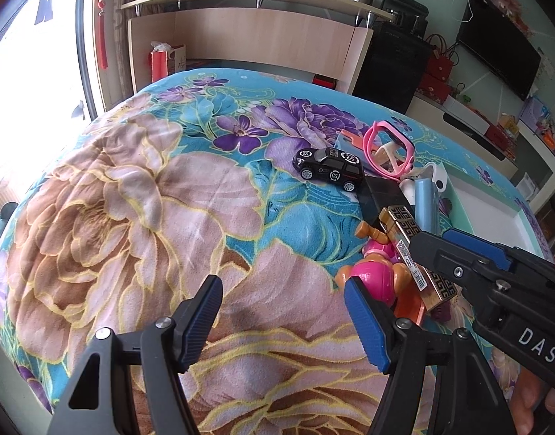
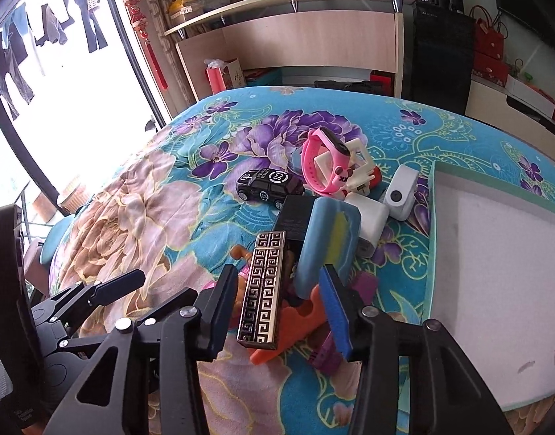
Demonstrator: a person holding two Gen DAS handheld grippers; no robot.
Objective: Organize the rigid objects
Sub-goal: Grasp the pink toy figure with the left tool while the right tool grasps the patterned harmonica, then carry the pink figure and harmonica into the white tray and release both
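Right tool (image 2: 277, 308): jaws part-open, straddling the gold-and-black patterned box (image 2: 263, 288). A gap shows on the blue-pad side, so I read no grip yet; contact on the black-finger side cannot be told. Left tool (image 1: 283, 320): jaws wide, nothing between them, hovering over bare bedspread (image 1: 132, 199) beside the box.

Patterned box lies tilted on top of the pile on the bed, propped on a pink toy figure (image 1: 371, 275) and an orange piece (image 2: 299, 330), its far end against a black box (image 2: 295, 217). A blue foam block (image 2: 328, 243) leans just beside it. The white tray (image 2: 495, 253) sits beyond the foam block and looks the likely destination.

Step in hand, as judged: grasping the patterned box.
- Centre the jaws across its narrow width before closing.
- Keep the blue pad off the foam block.
- Lift straight up; it rests on loose toys that may shift.
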